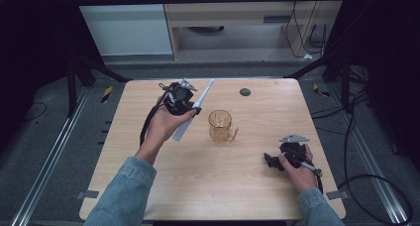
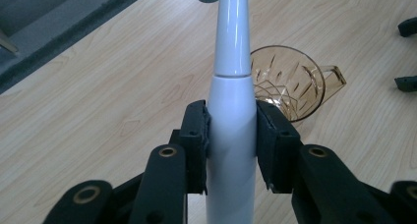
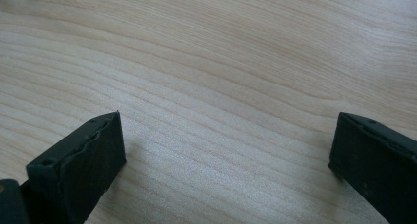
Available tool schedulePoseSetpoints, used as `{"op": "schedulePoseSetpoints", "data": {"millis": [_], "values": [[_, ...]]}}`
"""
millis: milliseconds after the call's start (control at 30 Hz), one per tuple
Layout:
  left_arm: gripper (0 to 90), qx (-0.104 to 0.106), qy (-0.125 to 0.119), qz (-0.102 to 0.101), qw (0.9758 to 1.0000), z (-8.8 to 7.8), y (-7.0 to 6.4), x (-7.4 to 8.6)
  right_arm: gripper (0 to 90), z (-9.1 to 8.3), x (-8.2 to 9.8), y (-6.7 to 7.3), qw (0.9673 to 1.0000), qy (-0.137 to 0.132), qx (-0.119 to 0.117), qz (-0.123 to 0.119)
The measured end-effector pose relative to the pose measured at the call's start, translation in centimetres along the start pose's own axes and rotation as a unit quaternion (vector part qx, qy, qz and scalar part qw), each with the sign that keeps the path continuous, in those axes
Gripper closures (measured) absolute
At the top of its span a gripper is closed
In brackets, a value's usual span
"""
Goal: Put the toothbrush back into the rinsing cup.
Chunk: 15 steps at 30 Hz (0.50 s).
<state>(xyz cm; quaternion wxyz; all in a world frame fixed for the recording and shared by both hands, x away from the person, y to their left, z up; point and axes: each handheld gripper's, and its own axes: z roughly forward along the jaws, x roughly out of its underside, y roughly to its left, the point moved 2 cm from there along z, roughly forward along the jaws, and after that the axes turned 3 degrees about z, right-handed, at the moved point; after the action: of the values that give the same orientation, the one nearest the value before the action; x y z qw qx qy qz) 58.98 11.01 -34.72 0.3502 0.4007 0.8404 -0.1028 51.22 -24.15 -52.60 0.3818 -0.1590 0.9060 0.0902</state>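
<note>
High view: left gripper [image 1: 184,98] held above the pale wood counter [image 1: 218,186], white electric toothbrush [image 1: 194,109] slanting through it; brush head too small to make out. Amber glass mug [image 1: 221,125] near, right of it. Right gripper [image 1: 277,160] low on the counter's right side. Grey floor, cables, dark frame around.

Left gripper view: fingers [image 2: 196,135] clamp the toothbrush handle on both sides; top and base cut off.

Right gripper view: fingers [image 3: 83,160] wide apart, bare wood between.
</note>
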Motion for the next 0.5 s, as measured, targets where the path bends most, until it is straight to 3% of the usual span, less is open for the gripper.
{"op": "schedulePoseSetpoints", "data": {"millis": [100, 500], "values": [[67.2, -0.003, 0.003, 0.014, 0.9999, 0.2, 0.0, -0.6, 0.4, 0.0, 0.0, 0.0, 1.0, 0.001, 0.0, 0.0], [67.2, -0.012, -0.034, 0.014, 0.9993, 0.0, -0.1, -3.5, 0.4, 0.0, 0.0, 0.0, 1.0, 0.001, 0.0, 0.0]]}}
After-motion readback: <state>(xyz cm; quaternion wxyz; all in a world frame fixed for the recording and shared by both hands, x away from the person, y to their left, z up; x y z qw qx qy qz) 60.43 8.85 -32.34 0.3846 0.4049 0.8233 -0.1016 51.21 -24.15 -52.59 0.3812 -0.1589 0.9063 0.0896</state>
